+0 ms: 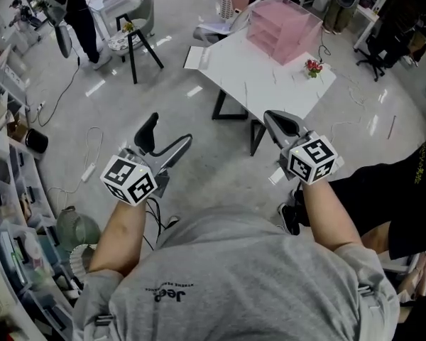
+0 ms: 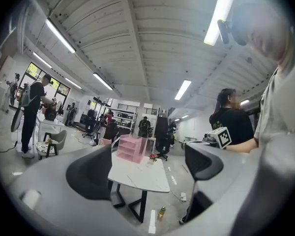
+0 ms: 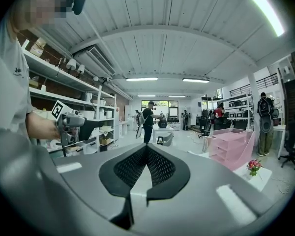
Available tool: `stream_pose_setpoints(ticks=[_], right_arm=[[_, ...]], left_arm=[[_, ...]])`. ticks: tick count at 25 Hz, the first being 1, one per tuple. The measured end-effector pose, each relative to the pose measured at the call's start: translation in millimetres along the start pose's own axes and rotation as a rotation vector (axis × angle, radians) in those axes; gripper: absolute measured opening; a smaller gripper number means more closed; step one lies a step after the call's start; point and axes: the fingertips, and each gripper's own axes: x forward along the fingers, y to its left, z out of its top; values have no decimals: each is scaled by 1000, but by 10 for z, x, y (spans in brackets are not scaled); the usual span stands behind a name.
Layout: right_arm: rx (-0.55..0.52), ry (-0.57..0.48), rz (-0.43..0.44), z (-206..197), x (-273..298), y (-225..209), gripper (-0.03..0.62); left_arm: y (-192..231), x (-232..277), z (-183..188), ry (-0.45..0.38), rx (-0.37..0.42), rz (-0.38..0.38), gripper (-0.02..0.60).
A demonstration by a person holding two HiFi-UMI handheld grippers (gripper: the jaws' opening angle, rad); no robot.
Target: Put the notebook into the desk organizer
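A white table with black legs (image 1: 263, 77) is seen on the grey floor, well in front of the person. A see-through pink plastic desk organizer with shelves (image 1: 282, 28) is set at the far side of the table. A small bunch of red flowers (image 1: 313, 67) is placed at the table's right edge, near the organizer. A flat white rectangle (image 1: 196, 57) is laid at the table's left corner, with part of it sticking out over the edge. It cannot be told for sure that this is the notebook.

Both grippers are held up in the air on the person's side of the table, well apart from it. The left gripper (image 1: 169, 130) is held with its jaws wide apart, and only the far-off table is seen between them. The right gripper (image 1: 278, 123) is held with its jaws pressed together, and nothing is gripped. A small chair with black legs (image 1: 135, 38) is seen to the left of the table.
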Motion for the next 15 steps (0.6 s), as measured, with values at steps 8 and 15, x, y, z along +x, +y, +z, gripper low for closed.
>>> stream_pose_setpoints(ticks=[8, 15], right_arm=[[21, 1, -6, -74, 155, -341, 3], [28, 24, -65, -165, 751, -708, 3]], left_arm=[[173, 335, -27, 16, -10, 9, 497], [899, 809, -39, 11, -33, -45, 497]])
